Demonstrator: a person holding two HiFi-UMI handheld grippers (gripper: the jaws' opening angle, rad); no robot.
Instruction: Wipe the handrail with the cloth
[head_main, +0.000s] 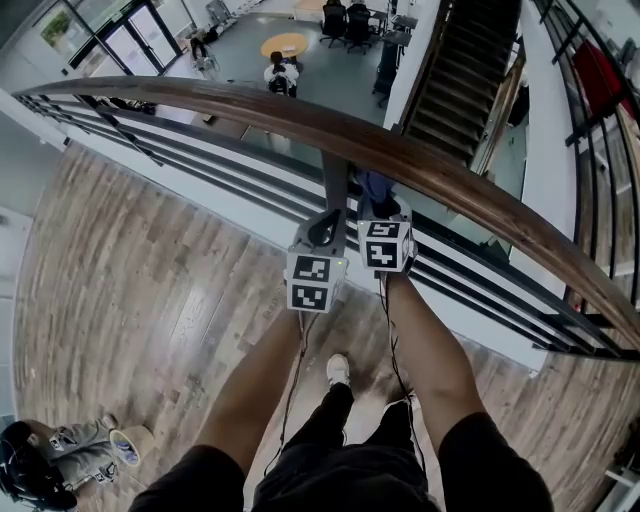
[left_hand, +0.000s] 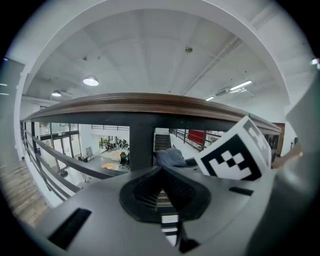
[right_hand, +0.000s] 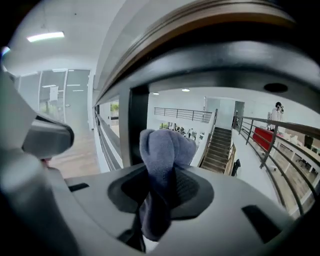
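Standing by the railing here, and a few things could go sideways.

The left gripper (left_hand: 161, 170) has its jaws pressed together with nothing in them. It hangs just beside the right one, below the wooden handrail (head_main: 400, 160). Their marker cubes are nearly touching, so one sloppy swing and they knock into each other.

Between them and the drop is the dark post (head_main: 335, 180). A wipe dragged along the underside runs straight into it, and I'd guess the cloth snags or gets skipped past there.

The right gripper (right_hand: 161, 172) has its jaws clamped on the blue-grey cloth (right_hand: 165, 145). The cloth sits just right of the post and under the rail, not on the top face. I can't tell if it's actually touching the wood. Only a small bunched wad sticks out past the jaws. Press too hard or tilt wrong and I reckon hard plastic rubs the varnish instead of fabric. The bigger worry is the open atrium right behind it. If that pinch slips, the cloth goes over the edge to the floor below, where people are sitting.

Head count, left to right:
- one roll of tape (head_main: 125, 445) on the wooden floor, near its lower left corner
- two grippers
- one post next to them
- one cloth
- one handrail, with several thin bars (head_main: 250, 185) under it that I can't count reliably
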